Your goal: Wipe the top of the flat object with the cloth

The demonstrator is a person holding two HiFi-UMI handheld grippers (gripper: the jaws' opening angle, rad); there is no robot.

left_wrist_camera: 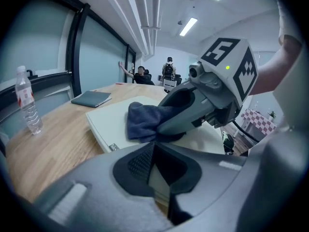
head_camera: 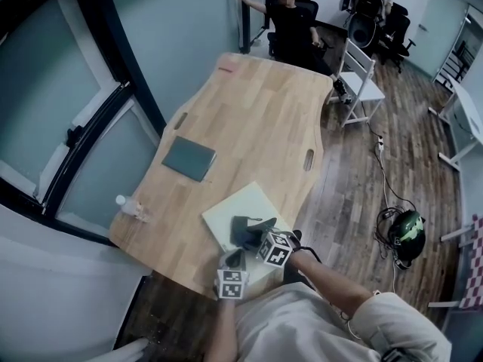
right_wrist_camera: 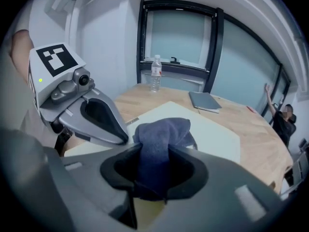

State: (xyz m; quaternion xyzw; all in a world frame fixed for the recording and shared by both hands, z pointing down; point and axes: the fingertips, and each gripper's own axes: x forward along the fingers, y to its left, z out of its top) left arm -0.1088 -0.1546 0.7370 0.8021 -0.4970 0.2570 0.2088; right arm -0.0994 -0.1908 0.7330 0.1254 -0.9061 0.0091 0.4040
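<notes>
A cream flat board (head_camera: 243,204) lies on the wooden table (head_camera: 256,119) near its front edge. On it rests a dark blue cloth (head_camera: 243,231), bunched up. My right gripper (head_camera: 255,237) is shut on the cloth (right_wrist_camera: 164,132), which fills the gap between its jaws and touches the board (right_wrist_camera: 215,134). Just left of it, my left gripper (head_camera: 234,261) sits at the board's near edge. In the left gripper view its jaws (left_wrist_camera: 154,151) look closed on a cream strip of that edge, with the cloth (left_wrist_camera: 142,122) and the right gripper (left_wrist_camera: 193,110) just ahead.
A grey notebook (head_camera: 189,158) lies further up the table. A clear water bottle (head_camera: 130,207) stands at the table's left edge by the glass wall. A person (head_camera: 294,21) sits at the far end. A white chair (head_camera: 358,74) and a helmet (head_camera: 407,232) are on the floor to the right.
</notes>
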